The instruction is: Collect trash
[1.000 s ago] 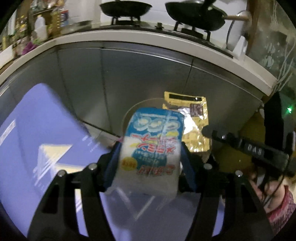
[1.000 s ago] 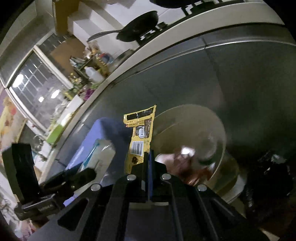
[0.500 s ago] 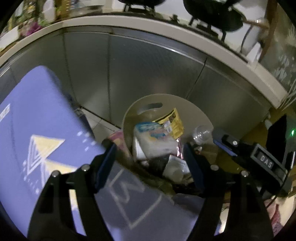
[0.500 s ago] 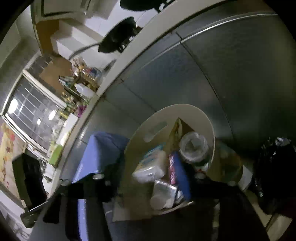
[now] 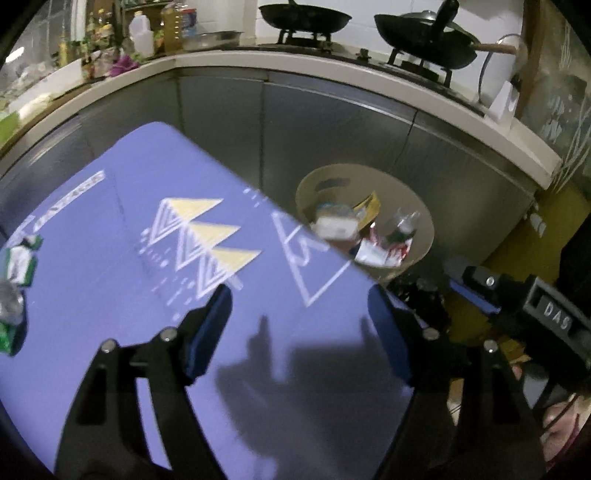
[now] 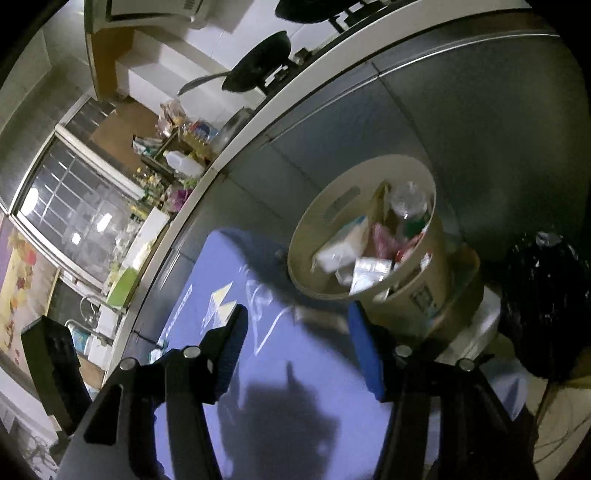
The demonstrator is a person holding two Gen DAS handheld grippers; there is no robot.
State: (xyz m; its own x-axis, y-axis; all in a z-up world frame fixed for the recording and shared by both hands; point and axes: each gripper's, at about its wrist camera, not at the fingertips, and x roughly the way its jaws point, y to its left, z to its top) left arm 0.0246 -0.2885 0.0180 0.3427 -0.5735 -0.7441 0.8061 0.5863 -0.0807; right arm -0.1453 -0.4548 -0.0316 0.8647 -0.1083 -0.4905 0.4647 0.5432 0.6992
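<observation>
Both claws are empty. Left claw (image 5: 299, 325) has its blue-padded jaws spread wide over the purple mat (image 5: 110, 277), with nothing between them; they have just been opening further. Right claw (image 6: 295, 345) also stands apart with nothing in it, having sprung open within the last second. In the left view the right claw (image 5: 476, 291) shows at the right edge, past the mat's corner, marked "DAS".

Beyond the fingers the mat carries white and yellow triangles (image 5: 199, 236) and the claws' shadows. At its far left edge lie a green and white wrapper (image 5: 20, 260) and, just below it, a crumpled clear piece (image 5: 9, 299), both on the mat.

Past the mat's far corner stands the beige bin (image 5: 424, 206), close against grey cabinet doors (image 5: 314, 122). The trash is inside it: a white and blue pack (image 5: 334, 223), a yellow pouch (image 5: 371, 205), a clear plastic cup (image 5: 404, 221) and white scraps (image 5: 376, 254). The right view shows the bin (image 6: 306, 236) with the same heap, and a black bag (image 6: 546, 306) well to its right.

Above the cabinets runs a white counter (image 5: 332, 68) with two black woks (image 5: 304, 16) on burners and bottles (image 5: 142, 37) at the left.
</observation>
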